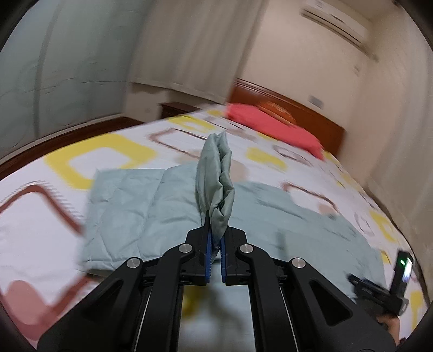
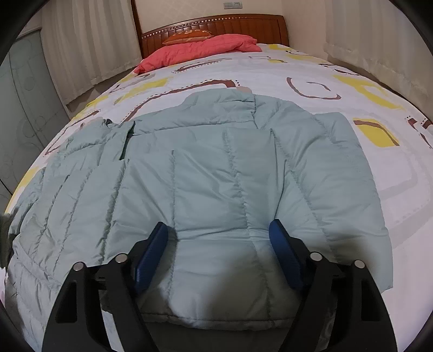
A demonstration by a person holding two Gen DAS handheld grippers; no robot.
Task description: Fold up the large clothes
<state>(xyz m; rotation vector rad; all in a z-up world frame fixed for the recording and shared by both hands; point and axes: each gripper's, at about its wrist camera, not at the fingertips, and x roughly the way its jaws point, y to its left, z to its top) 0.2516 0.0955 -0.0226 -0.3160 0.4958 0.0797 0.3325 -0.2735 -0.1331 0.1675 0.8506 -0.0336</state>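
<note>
A pale green quilted jacket point(image 2: 205, 173) lies spread on the bed, collar toward the headboard. My left gripper point(image 1: 215, 238) is shut on a bunched fold of the jacket point(image 1: 216, 176), lifted above the part lying flat point(image 1: 130, 205). My right gripper point(image 2: 220, 232) is open just above the jacket's lower middle, blue pads point(image 2: 151, 254) on either side of a quilted panel, holding nothing. It also shows at the far right of the left wrist view point(image 1: 379, 292).
The bed has a white sheet with yellow and brown squares point(image 2: 311, 81). A red quilt point(image 2: 200, 50) and an orange pillow point(image 2: 189, 36) lie by the wooden headboard point(image 2: 216, 24). Curtains point(image 2: 81, 48) and a wardrobe point(image 2: 24, 108) stand left.
</note>
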